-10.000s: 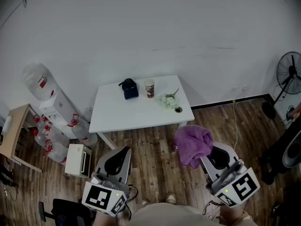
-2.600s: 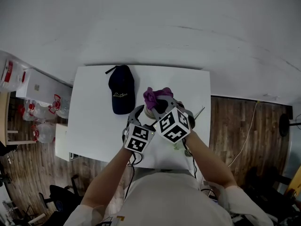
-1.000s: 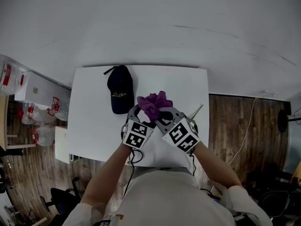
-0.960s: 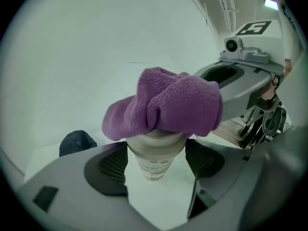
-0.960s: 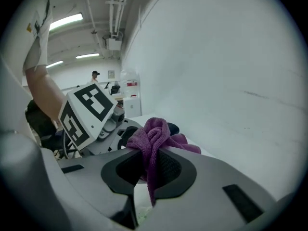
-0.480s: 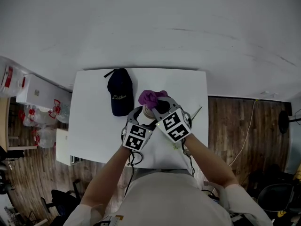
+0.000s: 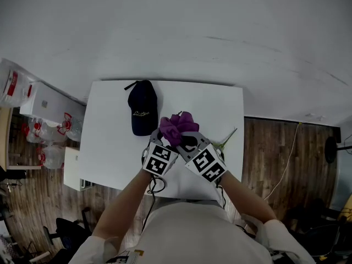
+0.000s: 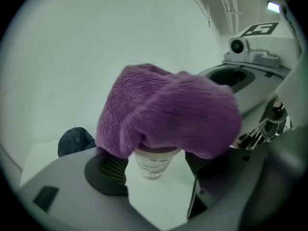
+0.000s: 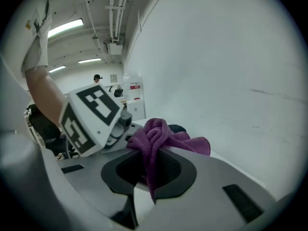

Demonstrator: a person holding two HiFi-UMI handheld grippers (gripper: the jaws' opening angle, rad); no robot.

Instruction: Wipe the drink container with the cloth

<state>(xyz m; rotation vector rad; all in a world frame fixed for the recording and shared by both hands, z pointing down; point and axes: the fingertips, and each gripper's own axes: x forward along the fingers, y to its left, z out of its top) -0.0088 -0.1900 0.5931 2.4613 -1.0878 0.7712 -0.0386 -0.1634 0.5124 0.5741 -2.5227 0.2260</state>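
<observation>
1. Two grippers met over the middle of the white table: the left gripper clasped the cup between wide-set jaws, and the right gripper was clenched on the purple cloth.
2. The cloth lay bunched over the top of the cup and hid its rim. From the head view the cloth and both grippers covered the cup altogether.
3. A dark cap lay just beside the grippers on the left, and a green stem lay near them on the right.
4. Off the table's left edge, clear water bottles with red labels stood on the wooden floor.
5. Pale script on the cap's front and the print on the cup's side were too small or blurred to read.
</observation>
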